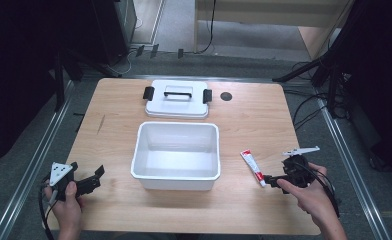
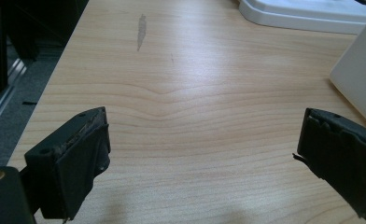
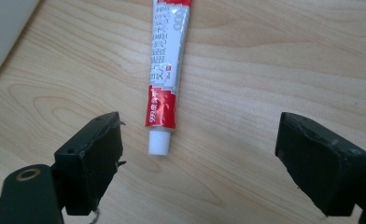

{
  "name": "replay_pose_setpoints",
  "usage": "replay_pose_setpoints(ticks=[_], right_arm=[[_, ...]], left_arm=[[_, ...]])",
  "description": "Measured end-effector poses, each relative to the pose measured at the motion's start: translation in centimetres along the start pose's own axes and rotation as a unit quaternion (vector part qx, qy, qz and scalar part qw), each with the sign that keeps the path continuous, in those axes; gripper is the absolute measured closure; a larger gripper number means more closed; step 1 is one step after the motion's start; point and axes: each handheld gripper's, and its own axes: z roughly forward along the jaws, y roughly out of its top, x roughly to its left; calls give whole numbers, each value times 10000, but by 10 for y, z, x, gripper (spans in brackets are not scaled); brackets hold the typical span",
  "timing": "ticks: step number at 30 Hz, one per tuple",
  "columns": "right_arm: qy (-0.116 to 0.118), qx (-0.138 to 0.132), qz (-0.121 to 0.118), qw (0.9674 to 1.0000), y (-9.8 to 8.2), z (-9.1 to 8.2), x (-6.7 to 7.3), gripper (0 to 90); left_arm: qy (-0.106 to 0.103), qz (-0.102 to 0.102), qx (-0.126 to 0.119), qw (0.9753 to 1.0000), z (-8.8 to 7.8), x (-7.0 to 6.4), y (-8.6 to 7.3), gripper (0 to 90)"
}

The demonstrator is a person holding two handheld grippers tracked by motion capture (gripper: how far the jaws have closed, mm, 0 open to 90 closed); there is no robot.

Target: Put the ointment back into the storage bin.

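A red and white tube with a white cap lies flat on the wooden table, to the right of an open white bin. My right gripper sits just behind the tube's cap end, open, and its black jaws stand wide apart with the tube lying ahead of them, untouched. At the table's front left corner my left gripper is open with nothing between its jaws. In the left gripper view bare wood lies between the two jaws, and the bin's wall stands at the right.
The bin's white lid with a black handle and black side clips lies behind the bin. A small dark round hole marks the table to the right of the lid. Dark stands and cables ring the table.
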Motion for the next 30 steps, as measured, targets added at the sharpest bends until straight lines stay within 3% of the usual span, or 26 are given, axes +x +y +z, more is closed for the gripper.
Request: replay_pose_setpoints(ticks=[4,6,7,9,14,15,16,17,18,23,30], right_arm=[[-82,308,15,9995,10,1,4,185],[-222,737,-48,9970,21,6,10,224],[-222,737,-48,9970,21,6,10,224],[-368,1019,-95,9941,32,11,16,313],[-287,1249,-246,9915,44,16,25,398],[-358,1405,-377,9887,49,19,29,447],[-358,1405,-377,9887,49,19,29,447],[-415,1591,-475,9852,54,22,31,470],[-391,1664,-525,9839,56,24,33,490],[-371,1839,-761,9793,61,32,40,483],[-414,1982,-556,9777,63,44,34,557]], left_arm=[[-49,-15,50,10000,1,1,0,30],[-119,-45,91,9999,2,2,1,30],[-119,-45,91,9999,2,2,1,30],[-164,-65,120,9998,2,2,1,30],[-195,-71,199,9996,3,2,1,30],[-207,-82,217,9995,3,2,1,30],[-207,-82,217,9995,3,2,1,30],[-223,-78,225,9995,3,3,1,30],[-234,-83,221,9994,3,3,1,30],[-255,-100,212,9994,3,3,1,30],[-267,-104,217,9994,3,4,1,30]])
